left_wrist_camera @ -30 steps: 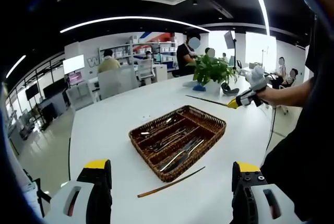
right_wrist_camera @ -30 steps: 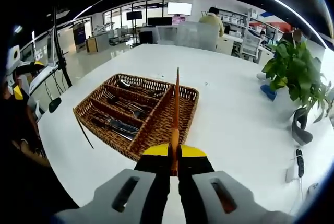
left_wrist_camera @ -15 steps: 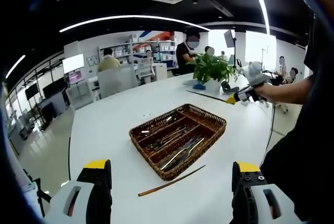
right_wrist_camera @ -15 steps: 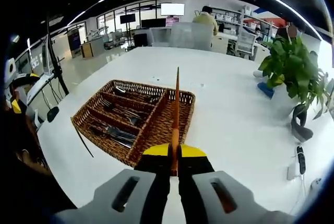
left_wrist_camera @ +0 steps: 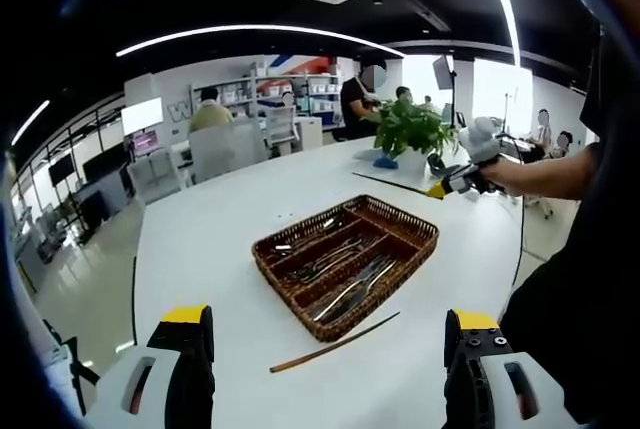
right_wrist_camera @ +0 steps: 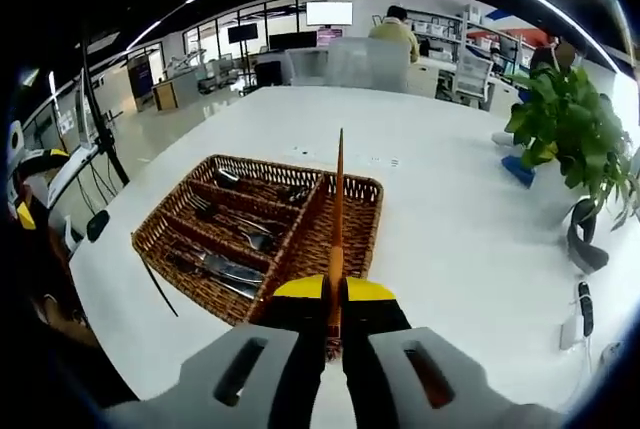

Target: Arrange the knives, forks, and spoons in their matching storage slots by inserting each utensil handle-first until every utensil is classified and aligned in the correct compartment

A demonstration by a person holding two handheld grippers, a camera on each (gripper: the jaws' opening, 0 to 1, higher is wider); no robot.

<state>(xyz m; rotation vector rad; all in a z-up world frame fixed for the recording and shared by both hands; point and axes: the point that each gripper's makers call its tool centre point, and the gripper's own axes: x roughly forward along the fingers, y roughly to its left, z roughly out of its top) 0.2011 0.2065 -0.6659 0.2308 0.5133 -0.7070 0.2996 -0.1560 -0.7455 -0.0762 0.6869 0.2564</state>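
A brown wicker basket with long slots sits on the white table. Forks, knives and spoons lie in its slots. A thin brown chopstick rests on the table just in front of the basket. My left gripper is open and empty, low over the near table edge. Beyond the basket, a person's hand holds my right gripper, and a chopstick juts from it. In the right gripper view, my right gripper is shut on that chopstick, which points across the basket.
A potted plant stands on the table past the basket. Black cables and a plug lie near the right edge. The loose chopstick lies left of the basket. Chairs, desks and people fill the room behind.
The right gripper has moved slightly with the chopstick still in it, so the basket sits a bit closer under it. The left gripper stays open and still.
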